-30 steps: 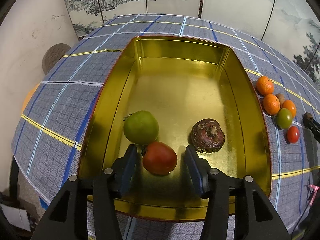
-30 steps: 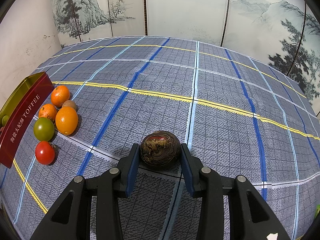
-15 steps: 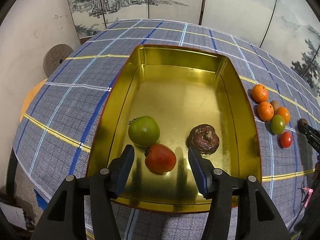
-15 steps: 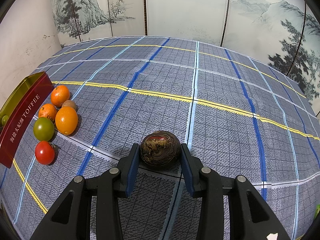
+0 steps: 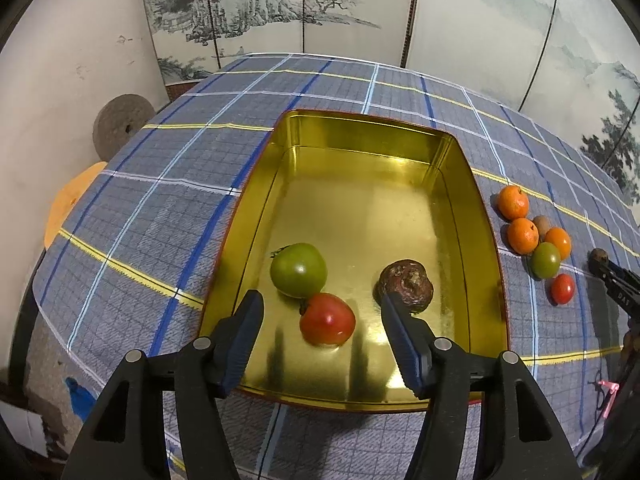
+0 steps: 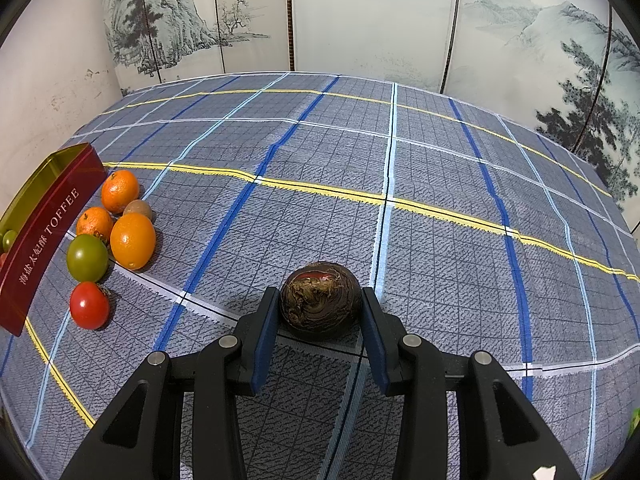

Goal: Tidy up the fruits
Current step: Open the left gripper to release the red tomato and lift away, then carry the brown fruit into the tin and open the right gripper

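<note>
Behind our plaid tablecloth [image 6: 440, 184] stands a painted screen [image 6: 360, 20]. Our left gripper [image 5: 322, 320] hangs wide open over the gold tin [image 5: 256, 184]; only its view shows inside: a green tomato [image 5: 298, 269], red tomato [image 5: 327, 319] and dark brown fruit [image 5: 405, 286]. Our right gripper [image 6: 320, 316] clamps a brown chestnut-like fruit [image 6: 320, 299] near the loose fruits [image 6: 132, 240] beside the tin.

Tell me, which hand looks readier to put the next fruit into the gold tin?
Probably the right: the right gripper already grips a brown fruit, while the left gripper hangs open and empty over the tin.
</note>
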Demonstrator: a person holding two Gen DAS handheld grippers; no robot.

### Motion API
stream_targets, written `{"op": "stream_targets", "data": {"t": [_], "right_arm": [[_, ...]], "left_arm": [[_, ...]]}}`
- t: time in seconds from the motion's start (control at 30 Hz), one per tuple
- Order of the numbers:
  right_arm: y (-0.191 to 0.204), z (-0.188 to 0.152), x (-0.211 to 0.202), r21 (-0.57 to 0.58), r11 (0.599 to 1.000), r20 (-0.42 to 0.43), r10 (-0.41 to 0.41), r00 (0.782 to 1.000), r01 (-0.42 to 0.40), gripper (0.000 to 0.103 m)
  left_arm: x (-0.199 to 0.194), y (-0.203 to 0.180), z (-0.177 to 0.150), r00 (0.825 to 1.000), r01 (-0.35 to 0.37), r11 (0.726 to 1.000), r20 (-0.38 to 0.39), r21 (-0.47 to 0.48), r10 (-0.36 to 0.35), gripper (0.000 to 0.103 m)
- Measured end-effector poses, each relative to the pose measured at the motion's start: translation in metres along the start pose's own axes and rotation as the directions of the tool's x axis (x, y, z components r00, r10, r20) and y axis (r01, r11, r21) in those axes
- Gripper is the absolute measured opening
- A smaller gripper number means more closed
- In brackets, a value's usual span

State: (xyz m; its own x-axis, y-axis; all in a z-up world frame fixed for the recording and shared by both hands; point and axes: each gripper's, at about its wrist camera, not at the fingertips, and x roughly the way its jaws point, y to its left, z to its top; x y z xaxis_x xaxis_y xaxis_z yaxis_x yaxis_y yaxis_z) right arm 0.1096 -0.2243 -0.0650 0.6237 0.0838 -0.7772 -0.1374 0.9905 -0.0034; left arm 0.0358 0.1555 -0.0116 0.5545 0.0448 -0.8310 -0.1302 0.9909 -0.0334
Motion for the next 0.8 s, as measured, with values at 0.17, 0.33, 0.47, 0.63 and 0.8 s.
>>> {"op": "stream_targets", "data": {"t": [0.17, 0.33, 0.47, 0.63, 0.8], "right_arm": [[0.001, 0.0, 0.0, -0.001, 1.0, 0.0, -0.003, 1.0, 0.003, 0.036], [-0.002, -0.001, 0.001, 0.017, 1.0, -0.001, -0.012, 1.0, 0.012, 0.036], [-0.002, 0.0, 0.001, 0.028, 0.999, -0.005, -0.019, 1.0, 0.019, 0.036], [-0.002, 0.0, -0.002, 0.039, 0.999, -0.015, -0.019, 1.0, 0.02, 0.036], [0.005, 0.005, -0.011, 0.041, 0.999, 0.009, -0.007, 1.0, 0.007, 0.036]], "left_arm": [[-0.001, 0.0, -0.003, 1.0, -0.002, 1.0, 0.002, -0.001, 0.002, 0.063], [-0.003, 0.002, -0.006, 1.0, 0.022, 1.0, 0.009, -0.019, -0.021, 0.072], [-0.007, 0.001, -0.006, 0.999, 0.019, 1.0, 0.027, -0.004, -0.019, 0.072], [-0.012, 0.002, -0.005, 0.998, 0.02, 1.0, 0.051, -0.004, -0.02, 0.072], [-0.019, 0.004, -0.007, 0.997, 0.013, 1.0, 0.081, -0.003, -0.013, 0.072]]}}
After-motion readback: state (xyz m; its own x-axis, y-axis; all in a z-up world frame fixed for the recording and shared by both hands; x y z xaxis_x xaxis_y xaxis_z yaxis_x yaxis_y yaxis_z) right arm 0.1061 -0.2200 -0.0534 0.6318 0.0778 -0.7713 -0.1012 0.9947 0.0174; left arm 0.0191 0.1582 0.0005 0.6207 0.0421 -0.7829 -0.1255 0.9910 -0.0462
